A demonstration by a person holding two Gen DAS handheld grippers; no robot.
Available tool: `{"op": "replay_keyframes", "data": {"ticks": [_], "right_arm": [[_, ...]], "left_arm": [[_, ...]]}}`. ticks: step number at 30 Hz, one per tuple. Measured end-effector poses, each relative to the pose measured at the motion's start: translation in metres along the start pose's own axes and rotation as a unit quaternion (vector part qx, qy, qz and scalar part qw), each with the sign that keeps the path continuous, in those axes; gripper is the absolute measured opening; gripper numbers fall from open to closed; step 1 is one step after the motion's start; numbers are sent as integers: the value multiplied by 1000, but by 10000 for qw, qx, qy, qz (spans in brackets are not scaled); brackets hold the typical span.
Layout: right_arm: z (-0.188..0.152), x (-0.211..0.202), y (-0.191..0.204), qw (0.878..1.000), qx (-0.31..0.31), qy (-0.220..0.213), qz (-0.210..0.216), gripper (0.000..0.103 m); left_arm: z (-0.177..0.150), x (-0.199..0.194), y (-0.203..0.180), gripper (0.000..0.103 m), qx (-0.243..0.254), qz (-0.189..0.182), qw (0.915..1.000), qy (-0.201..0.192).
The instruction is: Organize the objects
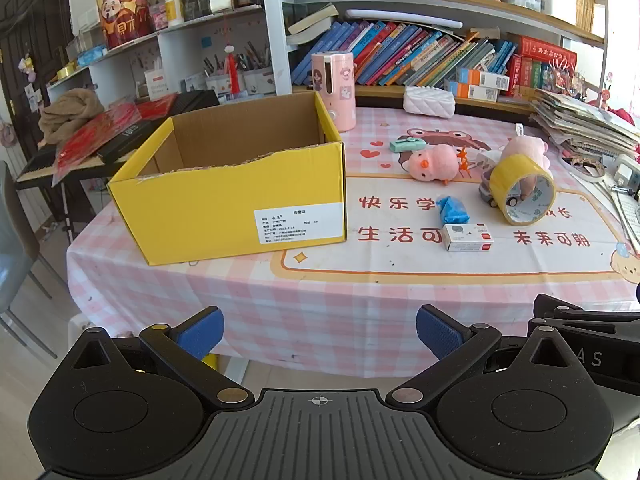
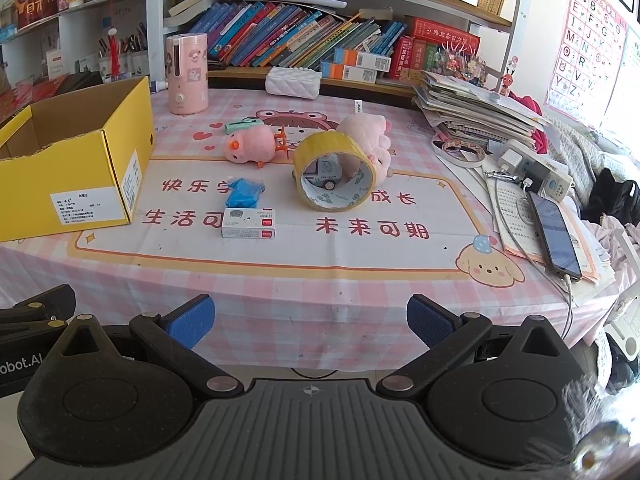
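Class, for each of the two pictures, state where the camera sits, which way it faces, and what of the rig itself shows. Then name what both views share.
Left wrist: sits on the left gripper, before the table's near edge, facing the yellow box; its open blue-padded fingers show, plus part of the other gripper at right.
Right wrist: sits on the right gripper, facing the tape roll; open fingers show, the other gripper at left.
Shared: box, tape roll, pink chick plush, bookshelf.

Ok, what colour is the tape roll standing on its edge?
Yellow, with a white printed inner core; the tape roll shows best in the right wrist view.
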State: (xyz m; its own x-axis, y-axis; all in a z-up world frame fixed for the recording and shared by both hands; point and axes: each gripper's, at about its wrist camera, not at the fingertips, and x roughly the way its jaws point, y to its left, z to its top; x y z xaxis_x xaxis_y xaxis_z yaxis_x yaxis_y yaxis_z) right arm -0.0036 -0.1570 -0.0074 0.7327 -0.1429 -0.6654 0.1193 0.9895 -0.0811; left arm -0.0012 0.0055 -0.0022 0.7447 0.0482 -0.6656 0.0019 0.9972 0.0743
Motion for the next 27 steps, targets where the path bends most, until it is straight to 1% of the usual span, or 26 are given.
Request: {"op": "replay_keyframes", "data": {"ticks": [8,27], "right_arm": [[-3,0,1,10000,-48,7,-73,103],[-3,0,4,10000,-49,20,-17,102]], "left_arm": [[-1,0,-1,103,36,21,10000,14],[0,0,2,103,-53,-43,10000,44]]}}
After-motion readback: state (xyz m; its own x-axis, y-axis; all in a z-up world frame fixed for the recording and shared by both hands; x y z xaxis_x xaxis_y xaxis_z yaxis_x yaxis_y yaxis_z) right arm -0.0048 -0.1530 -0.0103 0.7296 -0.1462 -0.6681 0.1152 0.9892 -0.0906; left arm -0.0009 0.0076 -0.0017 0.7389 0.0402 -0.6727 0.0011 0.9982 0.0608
